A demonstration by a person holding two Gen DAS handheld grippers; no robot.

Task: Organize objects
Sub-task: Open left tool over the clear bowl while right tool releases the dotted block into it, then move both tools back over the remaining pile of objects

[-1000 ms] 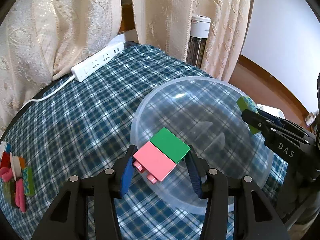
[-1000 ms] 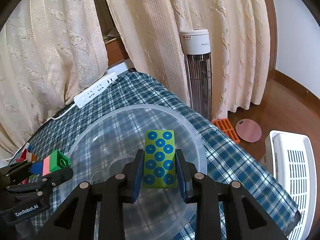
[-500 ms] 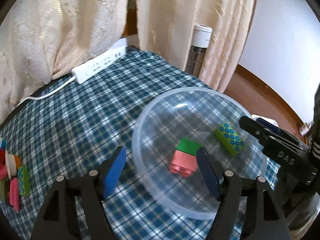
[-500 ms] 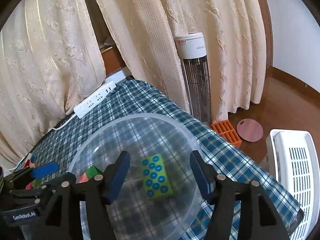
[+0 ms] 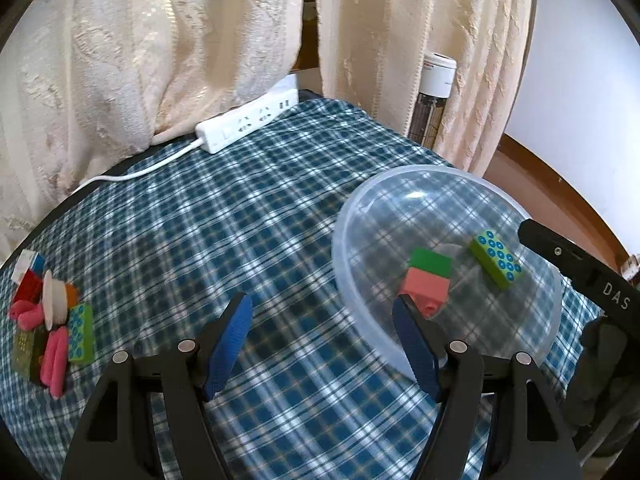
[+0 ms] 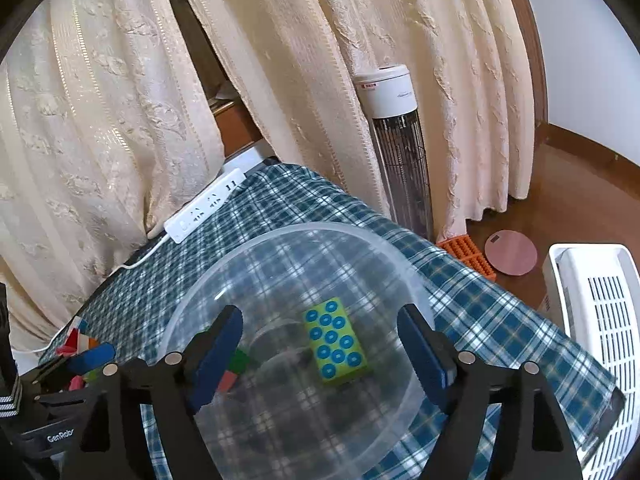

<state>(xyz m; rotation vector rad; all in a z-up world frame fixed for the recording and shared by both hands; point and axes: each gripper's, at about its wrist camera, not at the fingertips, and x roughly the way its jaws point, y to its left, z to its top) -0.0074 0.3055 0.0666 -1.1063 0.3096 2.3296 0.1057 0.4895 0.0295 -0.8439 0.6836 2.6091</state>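
Observation:
A clear plastic bowl (image 5: 536,220) stands on the blue plaid cloth (image 5: 248,240). In it lie a pink-and-green brick pair (image 5: 428,280) and a lime brick with blue studs (image 5: 496,260). My left gripper (image 5: 324,336) is open and empty, over the cloth at the bowl's left rim. A pile of coloured bricks (image 5: 52,320) lies at the far left. In the right wrist view my right gripper (image 6: 320,348) is open and empty above the bowl (image 6: 224,276), over the lime brick (image 6: 338,342).
A white power strip (image 5: 248,120) with its cord lies at the cloth's far edge, against cream curtains (image 5: 160,40). A tower heater (image 6: 396,140) stands behind the table. A white basket (image 6: 600,320) sits on the floor to the right.
Both grippers opened and dropped their bricks into the bowl. Since then the left gripper has drawn back and to the left; the right has pulled back and opened wider.

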